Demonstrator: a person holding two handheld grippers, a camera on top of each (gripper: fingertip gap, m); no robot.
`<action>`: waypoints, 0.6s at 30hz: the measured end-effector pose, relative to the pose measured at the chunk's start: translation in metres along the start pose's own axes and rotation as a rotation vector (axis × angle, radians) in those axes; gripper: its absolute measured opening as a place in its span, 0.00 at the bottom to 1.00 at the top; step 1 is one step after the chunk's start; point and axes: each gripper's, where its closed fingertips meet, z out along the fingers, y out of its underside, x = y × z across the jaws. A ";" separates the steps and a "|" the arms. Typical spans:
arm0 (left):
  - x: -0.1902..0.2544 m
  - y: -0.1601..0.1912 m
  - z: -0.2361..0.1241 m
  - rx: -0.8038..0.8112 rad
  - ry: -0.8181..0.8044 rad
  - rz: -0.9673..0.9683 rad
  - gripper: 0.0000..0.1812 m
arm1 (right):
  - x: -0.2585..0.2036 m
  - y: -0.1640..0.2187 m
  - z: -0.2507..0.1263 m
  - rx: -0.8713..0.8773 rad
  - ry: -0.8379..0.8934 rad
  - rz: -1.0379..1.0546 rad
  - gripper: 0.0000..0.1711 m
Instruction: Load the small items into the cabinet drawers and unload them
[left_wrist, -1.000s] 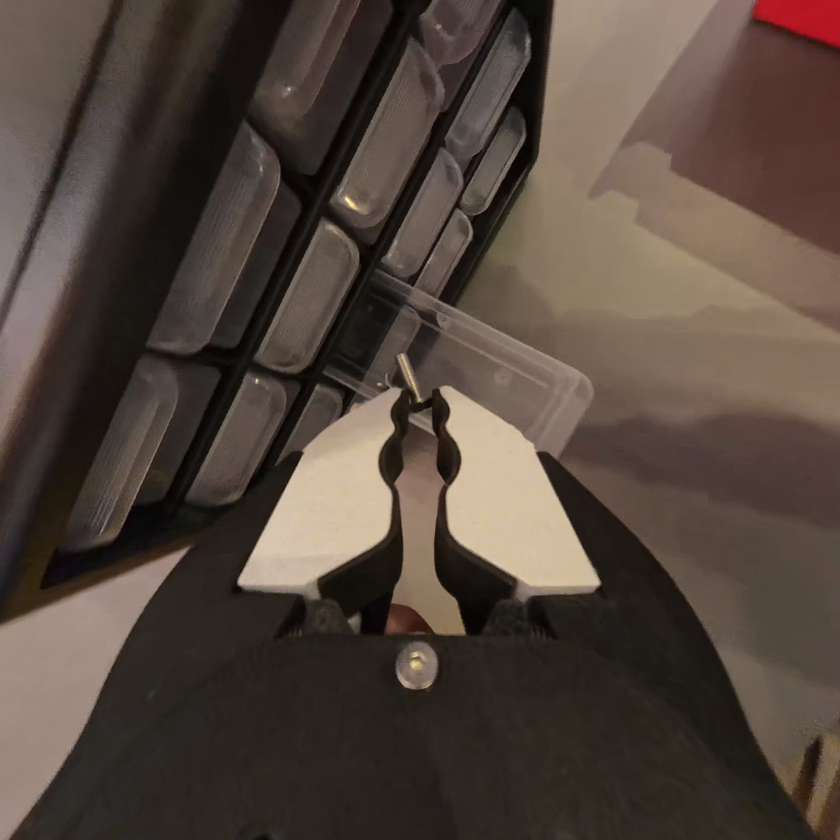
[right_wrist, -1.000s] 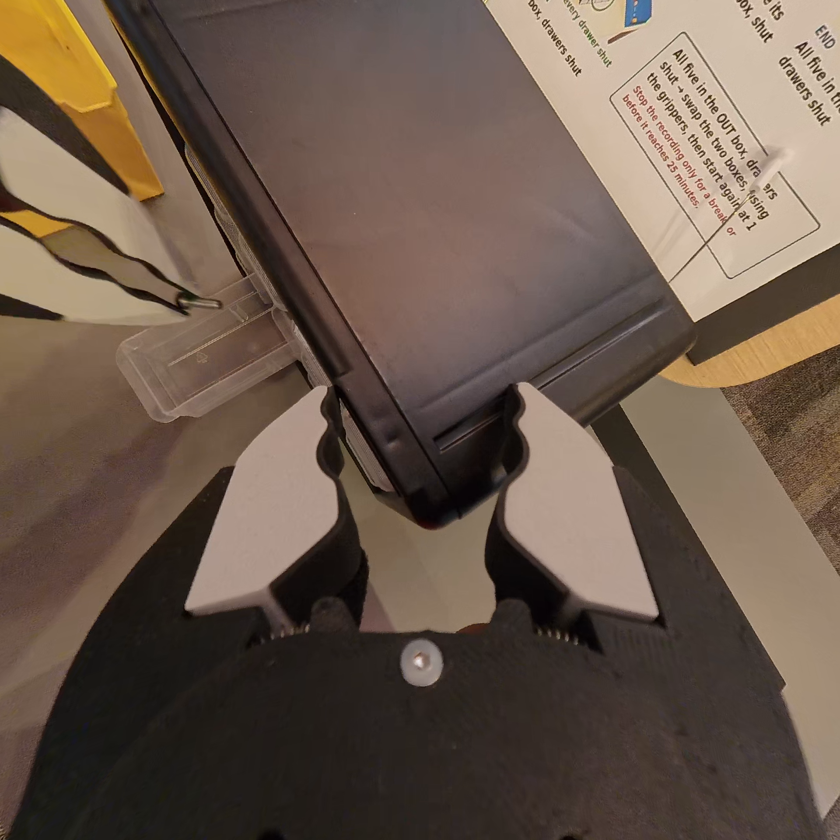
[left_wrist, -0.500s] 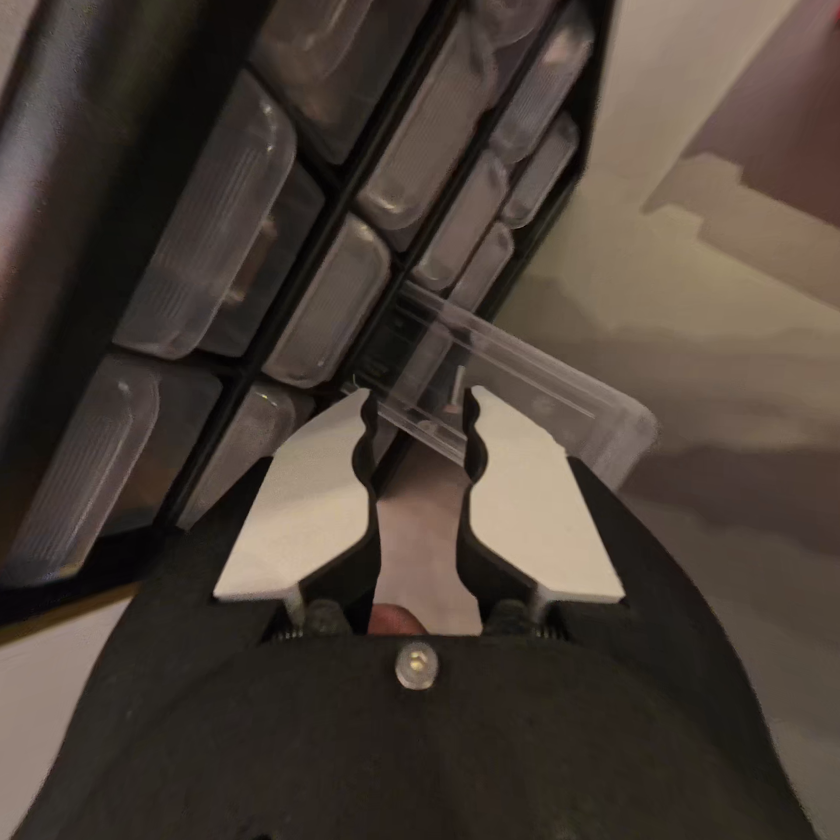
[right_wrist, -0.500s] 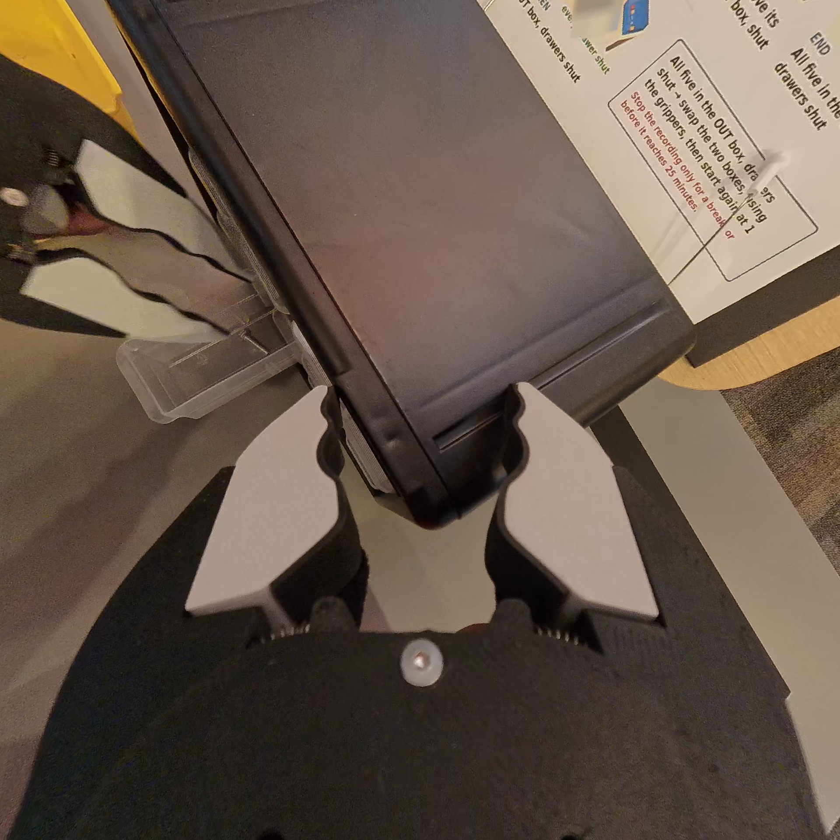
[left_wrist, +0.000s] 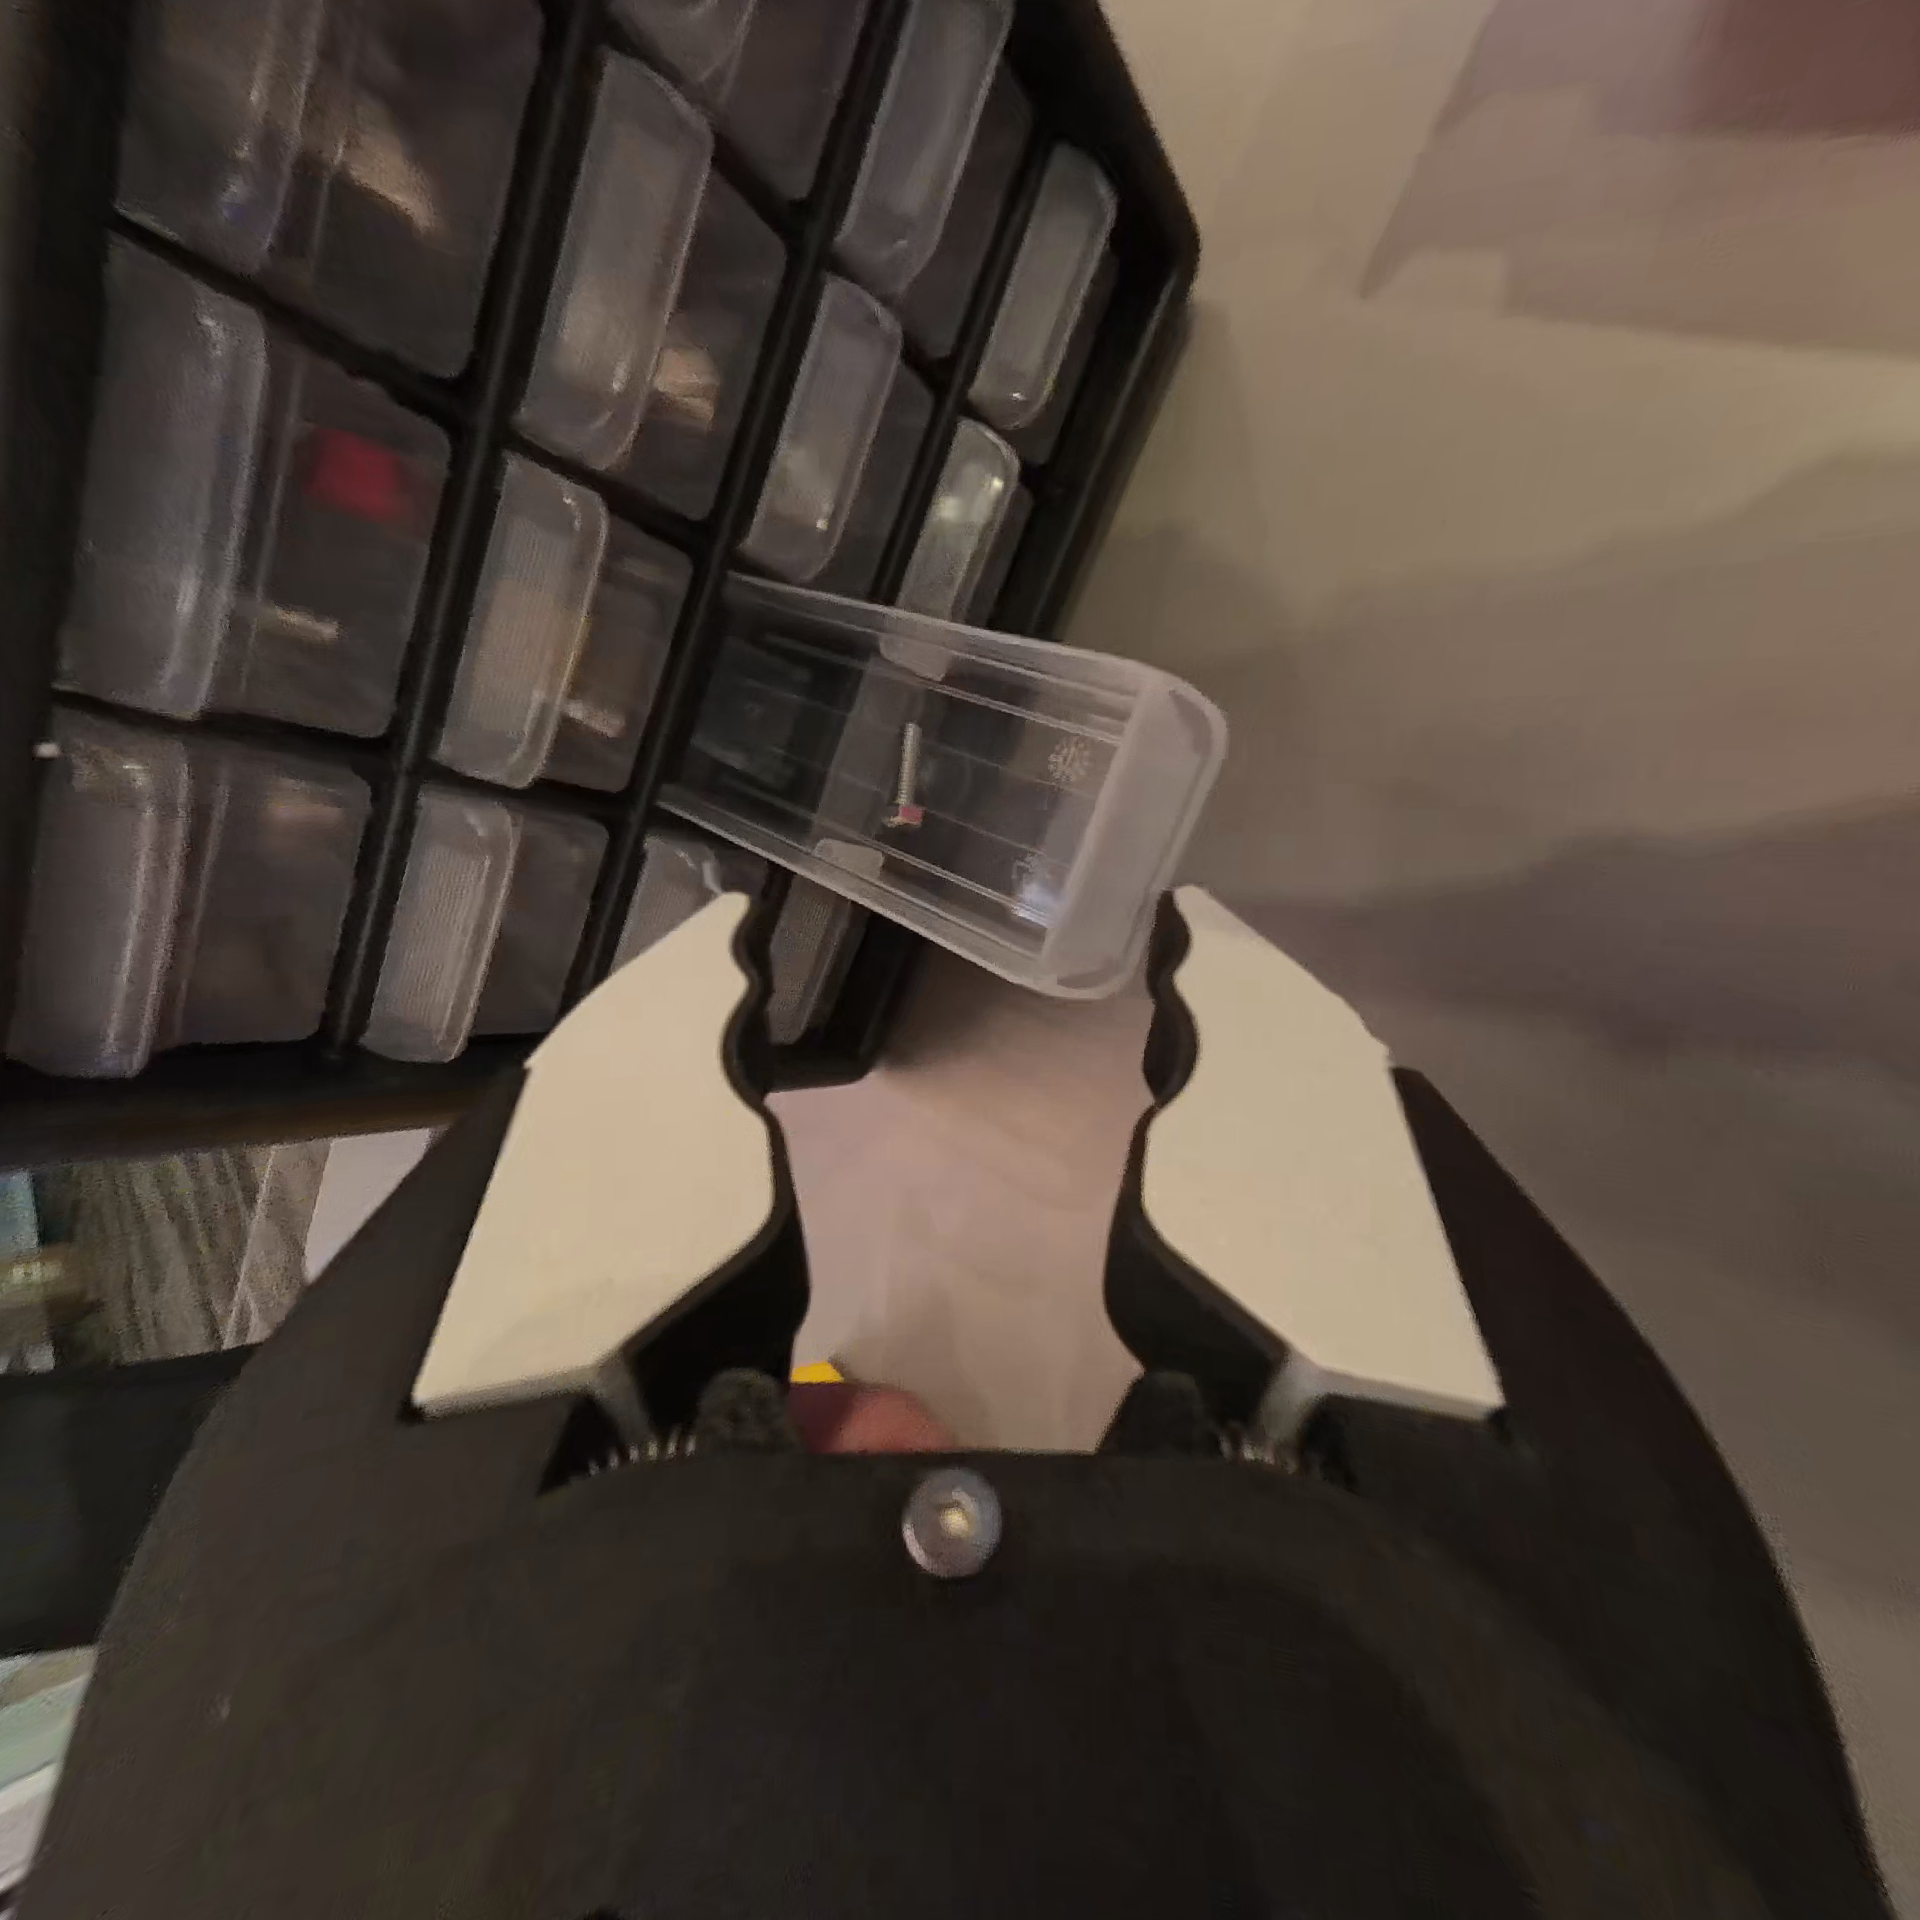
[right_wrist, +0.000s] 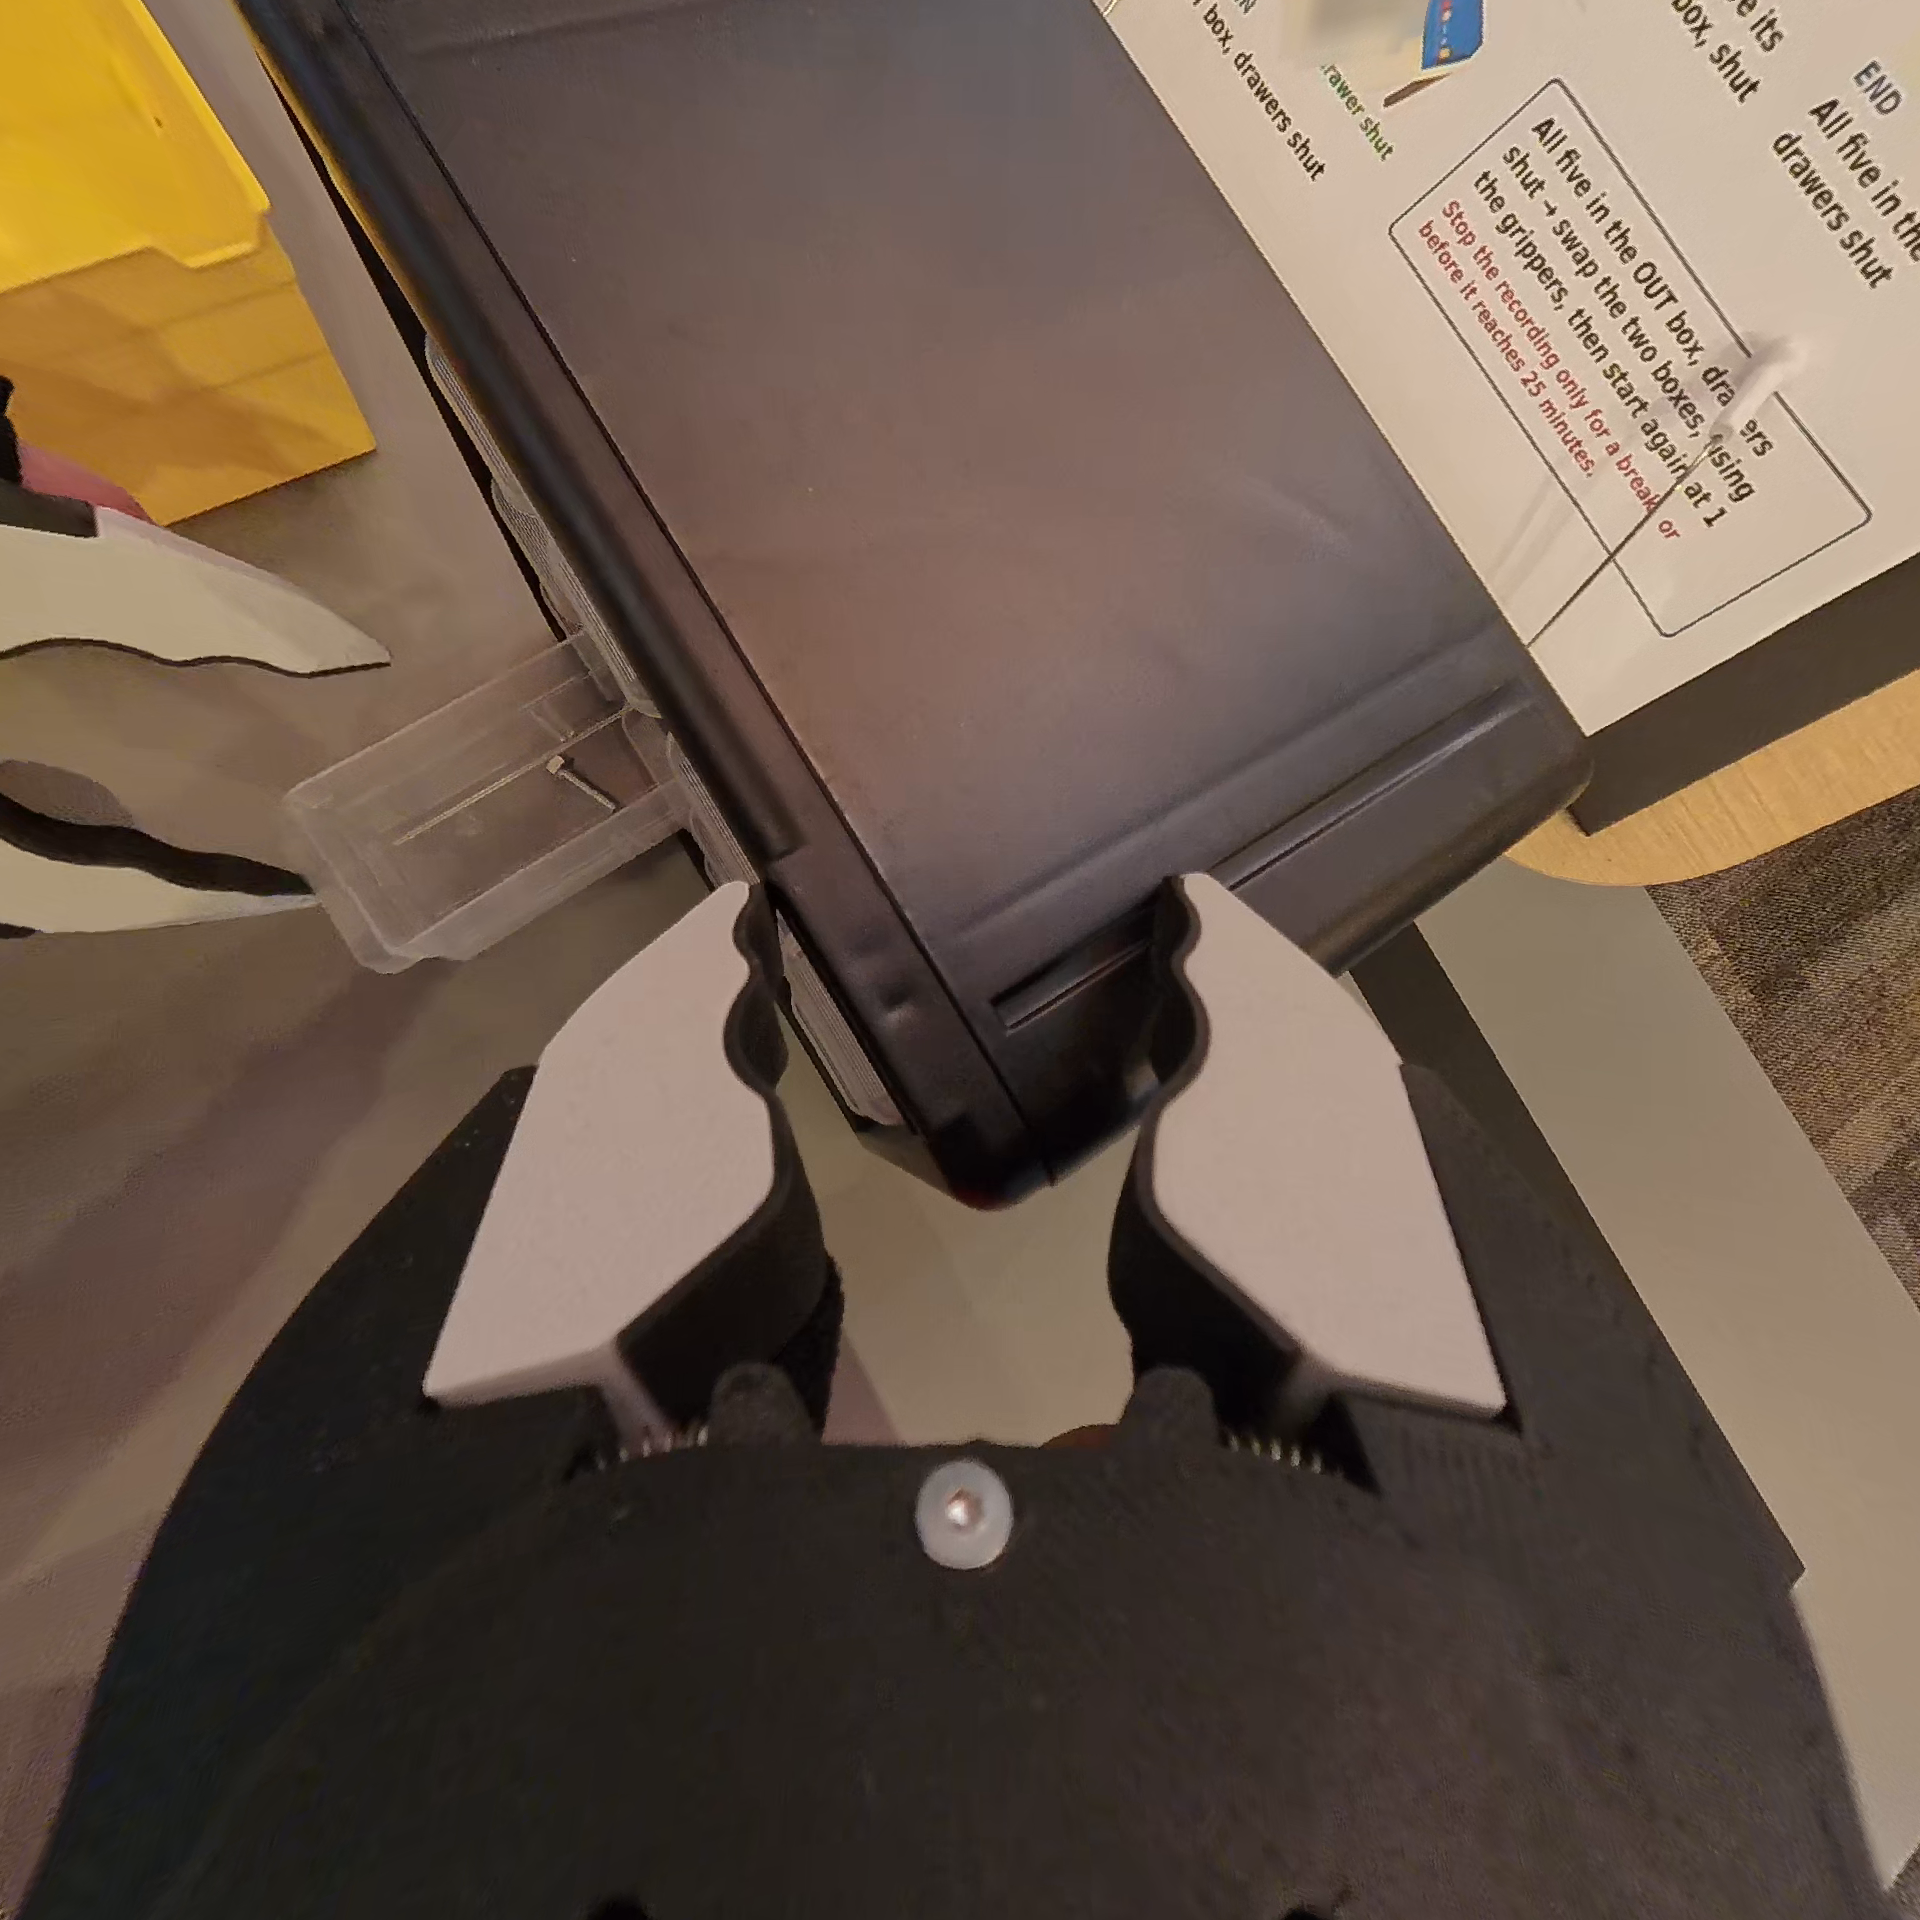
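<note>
- Clear plastic drawer (left_wrist: 940, 800) juts from the black cabinet (right_wrist: 935, 499), a small screw (left_wrist: 907, 774) lying inside.
- Left tongs (left_wrist: 956, 966) gape empty just before its front; push squarely on that end to shut it.
- Right tongs (right_wrist: 961, 977), spread apart, straddle the cabinet's near corner, apparently bracing it; hold firm.

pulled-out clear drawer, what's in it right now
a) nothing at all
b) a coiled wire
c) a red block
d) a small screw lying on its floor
d: a small metal screw lies loose on the floor of the open clear drawer, and the left claw is open and holds nothing.
</note>
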 end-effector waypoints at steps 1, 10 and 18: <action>-0.007 -0.003 0.000 0.008 -0.057 0.012 0.33 | 0.000 0.000 0.000 -0.002 0.000 -0.001 0.42; -0.060 -0.007 0.032 -0.069 -0.409 0.263 0.26 | 0.000 0.000 0.000 0.002 0.000 -0.001 0.42; -0.013 -0.022 0.029 0.070 -0.291 0.509 0.16 | 0.001 0.000 0.000 0.013 -0.006 -0.009 0.41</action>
